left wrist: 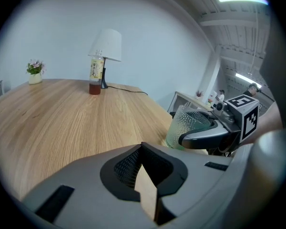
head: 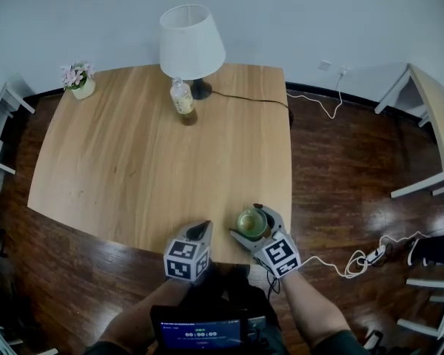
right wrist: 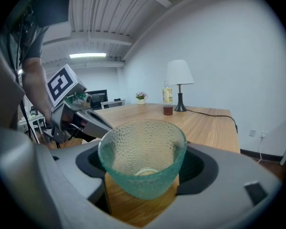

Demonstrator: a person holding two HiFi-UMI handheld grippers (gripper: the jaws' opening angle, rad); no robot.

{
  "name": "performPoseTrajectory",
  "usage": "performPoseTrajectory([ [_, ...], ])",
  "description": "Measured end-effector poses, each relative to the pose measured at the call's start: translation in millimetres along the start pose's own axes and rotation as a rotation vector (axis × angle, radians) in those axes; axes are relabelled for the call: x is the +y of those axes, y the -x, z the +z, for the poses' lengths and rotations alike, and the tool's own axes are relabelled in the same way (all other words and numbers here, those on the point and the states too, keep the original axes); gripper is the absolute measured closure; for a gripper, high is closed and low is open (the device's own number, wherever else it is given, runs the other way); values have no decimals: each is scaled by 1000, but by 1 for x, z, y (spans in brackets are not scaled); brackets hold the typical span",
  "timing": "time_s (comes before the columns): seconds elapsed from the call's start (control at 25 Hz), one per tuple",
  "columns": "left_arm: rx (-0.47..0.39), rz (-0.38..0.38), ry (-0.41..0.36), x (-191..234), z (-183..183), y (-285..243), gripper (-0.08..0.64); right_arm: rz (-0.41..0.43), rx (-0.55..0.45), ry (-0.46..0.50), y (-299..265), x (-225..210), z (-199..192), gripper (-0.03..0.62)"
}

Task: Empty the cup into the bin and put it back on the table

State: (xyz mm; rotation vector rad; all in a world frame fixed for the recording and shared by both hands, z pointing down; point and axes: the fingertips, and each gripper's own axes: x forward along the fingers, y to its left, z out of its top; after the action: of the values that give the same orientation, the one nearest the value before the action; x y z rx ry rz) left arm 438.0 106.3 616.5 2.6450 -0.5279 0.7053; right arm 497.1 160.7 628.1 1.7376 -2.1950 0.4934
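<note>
Your right gripper has the cup between its fingers, one on each side and closed against the glass. The cup is a pale green, dimpled tumbler. It stands upright on the counter, close to the near edge and towards the right-hand corner. The right gripper view looks straight into its mouth, and the wood grain shows through its base. You cannot tell from any view whether anything lies in it.

Your left gripper hangs just beside the right one, over the same near edge, its tip pointing down at the wood. Its fingers are clenched together and hold nothing; only a thin sliver of counter shows below where they meet. From the left gripper view the cup sits off to the right, wrapped by one dark finger of your other gripper, with that gripper's marker cube behind it.

At the far edge of the counter stands a lamp with a white shade. A bottle with a yellow label stands upright just in front of its foot. The lamp's black cable runs off to the right edge. A small pot of pink flowers sits at the far left corner, well apart from the cup. A white cable trails across the dark wooden floor on your right.
</note>
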Motion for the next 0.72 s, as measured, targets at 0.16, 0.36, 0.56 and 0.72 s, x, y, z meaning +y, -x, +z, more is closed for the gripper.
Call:
performPoseTrajectory([
  [0.16,-53,18,3,3,16,12,570,8,-22,26,4,1,19,187],
  [0.36,-162,47,-4,10,46,41,570,34,-45,47,15,6,52,187],
  [0.56,-287,103,-11,20,82,80,569,61,-80,85,27,14,96,187],
  [0.72,-384,160,-33,25,108,121,571,112,-87,108,32,28,134,187],
])
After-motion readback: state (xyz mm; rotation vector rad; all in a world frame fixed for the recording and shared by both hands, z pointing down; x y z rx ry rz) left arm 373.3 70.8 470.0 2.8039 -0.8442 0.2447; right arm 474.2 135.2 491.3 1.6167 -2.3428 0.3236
